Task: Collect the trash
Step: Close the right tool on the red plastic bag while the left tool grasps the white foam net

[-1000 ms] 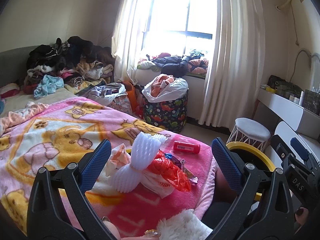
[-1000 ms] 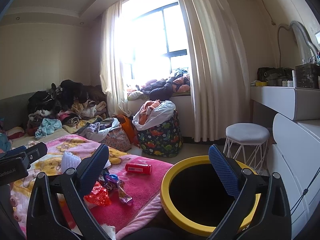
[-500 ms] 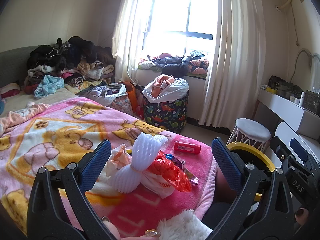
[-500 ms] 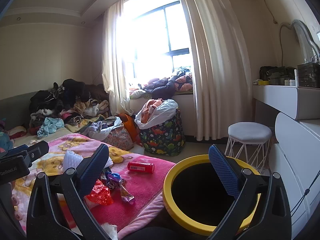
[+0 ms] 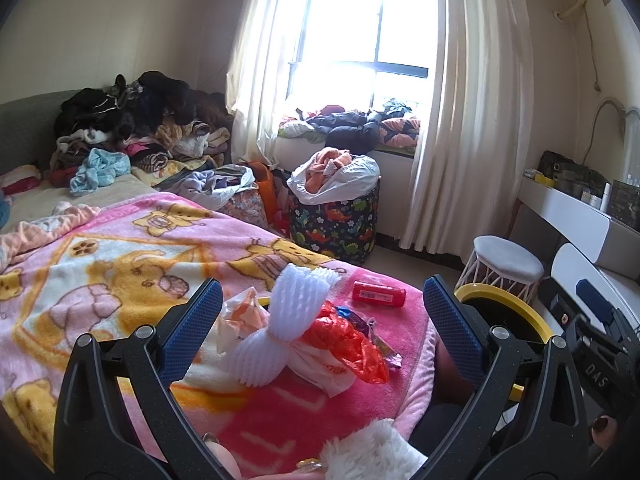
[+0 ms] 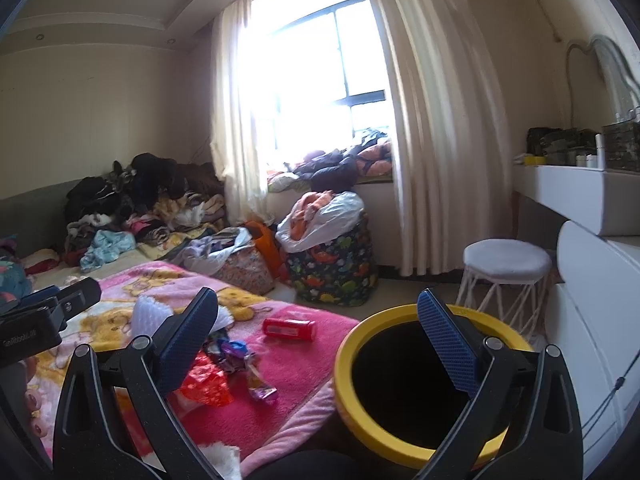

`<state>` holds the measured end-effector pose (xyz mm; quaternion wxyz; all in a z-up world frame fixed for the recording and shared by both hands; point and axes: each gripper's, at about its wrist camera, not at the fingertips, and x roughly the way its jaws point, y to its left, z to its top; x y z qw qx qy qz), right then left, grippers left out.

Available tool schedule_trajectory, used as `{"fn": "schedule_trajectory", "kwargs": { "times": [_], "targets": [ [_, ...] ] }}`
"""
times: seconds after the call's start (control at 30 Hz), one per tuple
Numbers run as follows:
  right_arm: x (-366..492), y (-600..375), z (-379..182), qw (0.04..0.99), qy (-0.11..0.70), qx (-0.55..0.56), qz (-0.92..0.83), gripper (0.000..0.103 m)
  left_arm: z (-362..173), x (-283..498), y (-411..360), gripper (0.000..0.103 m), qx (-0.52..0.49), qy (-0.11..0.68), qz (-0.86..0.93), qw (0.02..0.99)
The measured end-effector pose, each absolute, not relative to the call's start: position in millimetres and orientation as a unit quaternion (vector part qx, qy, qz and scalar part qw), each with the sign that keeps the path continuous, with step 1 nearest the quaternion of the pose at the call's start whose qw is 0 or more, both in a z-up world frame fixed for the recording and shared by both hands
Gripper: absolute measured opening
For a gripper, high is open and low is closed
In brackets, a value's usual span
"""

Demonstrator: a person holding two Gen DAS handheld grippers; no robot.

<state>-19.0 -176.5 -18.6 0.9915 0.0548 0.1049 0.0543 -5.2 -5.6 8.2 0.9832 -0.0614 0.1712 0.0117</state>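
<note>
The right gripper (image 6: 318, 338) has swung slightly left and tilted upward, so the yellow-rimmed bin (image 6: 348, 364) sits lower and further right in its view. The left gripper's (image 5: 318, 314) view has barely shifted.

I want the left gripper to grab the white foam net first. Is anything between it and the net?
Nothing visible blocks it. The left gripper is open with the white foam net lying straight ahead on the blanket; a red plastic bag touches the net's right side.
</note>
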Motion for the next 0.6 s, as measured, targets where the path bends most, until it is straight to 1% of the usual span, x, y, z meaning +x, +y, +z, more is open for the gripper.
{"fn": "schedule_trajectory", "kwargs": {
  "times": [0.23,0.43,0.6],
  "targets": [
    [-7.1,-143.8,-22.6,0.982,0.138,0.025,0.124,0.097,15.4,-2.3,18.5,0.092,-0.075,0.161,0.044,0.983],
    [10.0,-122.5,-23.2,0.97,0.171,0.008,0.171,0.097,13.3,4.1,43.3,0.092,-0.094,0.173,0.056,0.979],
    [19.9,-100.9,-15.2,0.961,0.178,-0.01,0.211,0.097,11.8,9.2,67.0,0.092,-0.105,0.167,0.052,0.979]
  ]
}}
